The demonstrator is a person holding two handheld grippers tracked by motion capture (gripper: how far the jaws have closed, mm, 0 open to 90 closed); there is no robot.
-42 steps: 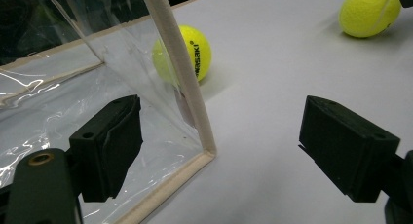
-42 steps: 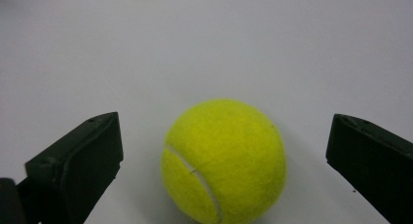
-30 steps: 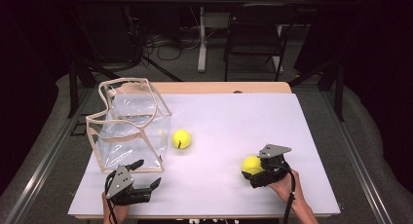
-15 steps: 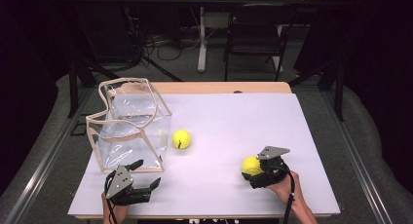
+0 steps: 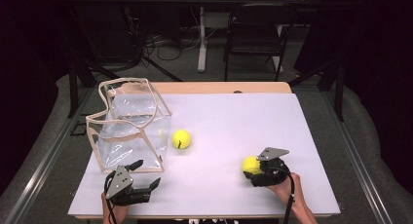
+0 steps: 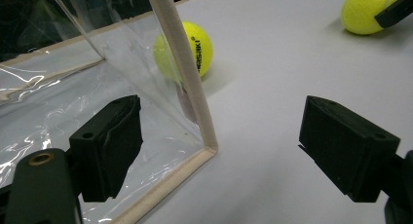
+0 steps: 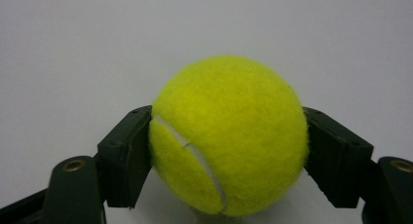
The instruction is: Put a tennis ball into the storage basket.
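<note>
A yellow tennis ball (image 5: 250, 164) lies on the white table top (image 5: 234, 112) at the front right. My right gripper (image 5: 252, 169) is shut on it; its jaws have just been closing, and both pads (image 7: 127, 153) now press the ball's (image 7: 229, 131) sides. A second tennis ball (image 5: 181, 139) rests beside a clear soft box with beige trim (image 5: 129, 121) at the left. My left gripper (image 5: 147, 173) stands open at the front left. The box's near corner (image 6: 187, 92) rises between its jaws, and the pads do not touch it.
In the left gripper view the second ball (image 6: 195, 46) sits just past the box's edge, and the held ball (image 6: 365, 12) is at the far top right. Beyond the table stand a dark chair (image 5: 253, 39) and floor cables (image 5: 165, 44).
The right gripper's jaws have closed onto the tennis ball. Both hands, the box and the other ball keep their places.
</note>
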